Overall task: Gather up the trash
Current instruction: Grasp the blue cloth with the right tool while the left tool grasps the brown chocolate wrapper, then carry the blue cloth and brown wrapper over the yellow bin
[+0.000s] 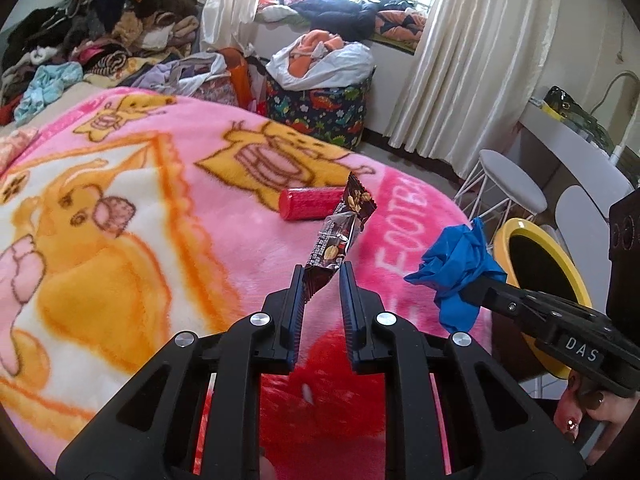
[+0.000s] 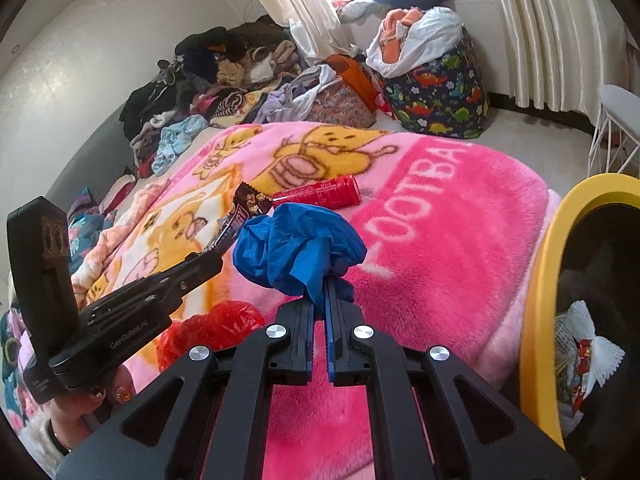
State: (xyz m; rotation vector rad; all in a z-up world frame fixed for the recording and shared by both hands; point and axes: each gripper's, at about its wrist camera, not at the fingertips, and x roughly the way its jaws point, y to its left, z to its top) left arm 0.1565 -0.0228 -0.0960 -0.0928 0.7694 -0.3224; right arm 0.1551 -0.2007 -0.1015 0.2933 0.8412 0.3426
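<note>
A brown peanut-bar wrapper hangs above the pink blanket, pinched at its lower end in my left gripper. In the right wrist view the wrapper sticks up from the left gripper. My right gripper is shut on a crumpled blue glove, held over the blanket's right side; the left wrist view shows the glove on the right gripper. A red cylinder lies on its side on the blanket. A yellow-rimmed bin stands at the bed's right edge.
Wrappers and white paper lie inside the bin. Piles of clothes cover the bed's far end. A dinosaur-print basket full of laundry stands on the floor by the curtains. A white stool stands behind the bin.
</note>
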